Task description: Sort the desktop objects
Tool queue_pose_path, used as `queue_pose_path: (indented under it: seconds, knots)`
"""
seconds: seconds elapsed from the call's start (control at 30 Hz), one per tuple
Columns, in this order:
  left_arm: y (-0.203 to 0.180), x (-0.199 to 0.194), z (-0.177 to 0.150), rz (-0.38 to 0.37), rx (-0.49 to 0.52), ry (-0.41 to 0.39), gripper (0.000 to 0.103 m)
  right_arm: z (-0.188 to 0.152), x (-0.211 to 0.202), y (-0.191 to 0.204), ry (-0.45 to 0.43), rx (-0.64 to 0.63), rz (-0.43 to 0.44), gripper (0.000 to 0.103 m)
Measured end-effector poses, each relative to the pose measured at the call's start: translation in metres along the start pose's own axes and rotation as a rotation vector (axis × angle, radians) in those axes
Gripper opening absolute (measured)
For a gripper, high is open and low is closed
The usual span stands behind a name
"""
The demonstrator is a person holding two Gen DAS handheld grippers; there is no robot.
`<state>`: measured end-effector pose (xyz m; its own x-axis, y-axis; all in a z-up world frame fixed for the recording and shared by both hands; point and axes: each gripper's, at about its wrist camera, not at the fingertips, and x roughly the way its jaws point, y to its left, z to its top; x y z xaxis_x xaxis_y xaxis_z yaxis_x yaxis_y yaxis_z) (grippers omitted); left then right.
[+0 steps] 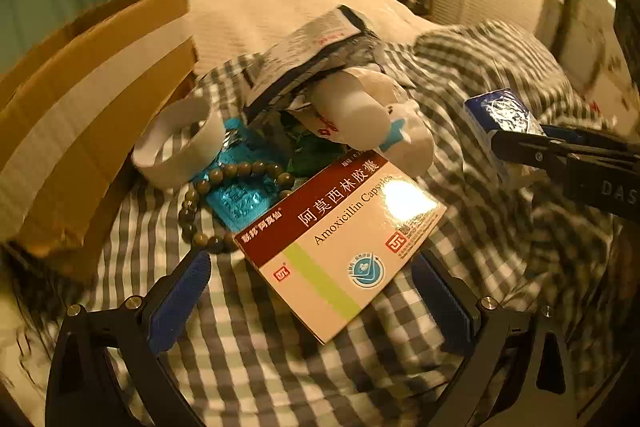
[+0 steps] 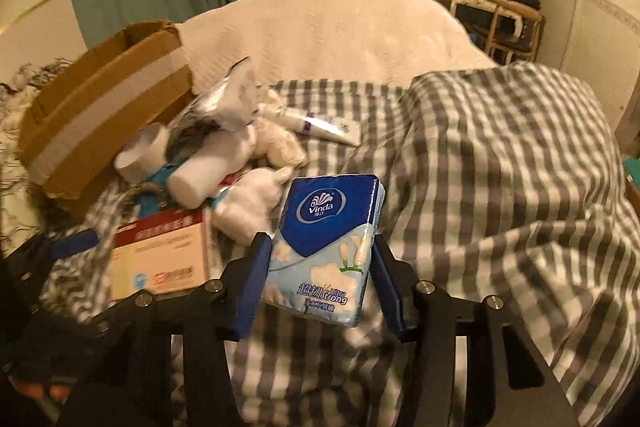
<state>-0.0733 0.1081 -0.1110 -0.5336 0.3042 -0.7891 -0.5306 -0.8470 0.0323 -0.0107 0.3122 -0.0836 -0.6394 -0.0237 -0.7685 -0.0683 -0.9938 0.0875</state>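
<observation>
- Gripping a tissue pack [image 2: 328, 251] by its two long sides, the right gripper [image 2: 318, 281] presses both blue pads against the soft wrapper.
- Wrapper: dark blue at the top with a white "Vinda" oval, pale blue below with white clouds and flowers; it sits lifted over the checked blanket [image 2: 500, 187], near the blanket's front edge.
- Standing wide apart, the left gripper [image 1: 312, 301] has its jaws on either side of the near corner of a medicine box [image 1: 340, 239], pads not touching it.
- Lying flat on the blanket, that box is cream with a dark red band, a green stripe and "Amoxicillin Capsules" printed on it.
- Just behind it: a brown bead bracelet [image 1: 208, 211], a white tape roll [image 1: 180, 143] and a white bottle [image 1: 360, 107].
- At the blanket's left edge stands a cardboard box [image 1: 92, 115].
</observation>
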Motion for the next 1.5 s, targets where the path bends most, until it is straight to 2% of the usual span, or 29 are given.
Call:
queue_pose_path:
  seconds: [0.07, 0.17, 0.37, 0.43, 0.57, 0.67, 0.83, 0.93, 1.0, 1.17, 1.3, 1.5]
  knots:
    - [-0.002, 0.003, 0.000, -0.018, 0.052, -0.011, 0.103, -0.007, 0.006, 0.007, 0.046, -0.013, -0.009, 0.049]
    - [-0.003, 0.008, 0.002, -0.046, 0.136, -0.030, 0.103, -0.016, 0.018, 0.010, 0.106, 0.008, 0.023, 0.050]
    - [0.007, 0.030, 0.009, -0.197, 0.174, 0.018, 0.103, -0.020, 0.026, 0.015, 0.137, -0.003, -0.001, 0.050]
    - [0.002, 0.037, 0.008, -0.195, 0.189, 0.034, 0.103, -0.020, 0.027, 0.016, 0.137, -0.005, -0.008, 0.050]
    - [-0.011, 0.037, -0.001, -0.132, 0.222, -0.001, 0.099, -0.021, 0.026, 0.020, 0.128, -0.019, -0.027, 0.050]
    - [-0.008, 0.029, -0.004, -0.137, 0.161, -0.021, 0.096, -0.023, 0.022, 0.022, 0.113, -0.022, -0.045, 0.050]
    - [0.000, 0.004, -0.014, -0.172, -0.025, -0.060, 0.092, -0.032, -0.003, 0.022, 0.067, -0.013, -0.053, 0.050]
    - [0.001, -0.018, -0.020, -0.215, -0.120, -0.122, 0.089, -0.037, -0.022, 0.026, 0.029, -0.025, -0.062, 0.050]
    - [0.000, -0.038, -0.020, -0.191, -0.164, -0.176, 0.089, -0.038, -0.031, 0.028, 0.006, -0.033, -0.062, 0.050]
    - [0.009, -0.084, -0.023, -0.122, -0.242, -0.284, 0.089, -0.039, -0.055, 0.038, -0.044, -0.053, -0.054, 0.050]
    - [0.024, -0.118, -0.032, -0.110, -0.293, -0.340, 0.089, -0.038, -0.069, 0.044, -0.075, -0.054, -0.037, 0.050]
    - [0.045, -0.136, -0.030, -0.117, -0.344, -0.382, 0.089, -0.034, -0.077, 0.050, -0.108, -0.055, 0.005, 0.050]
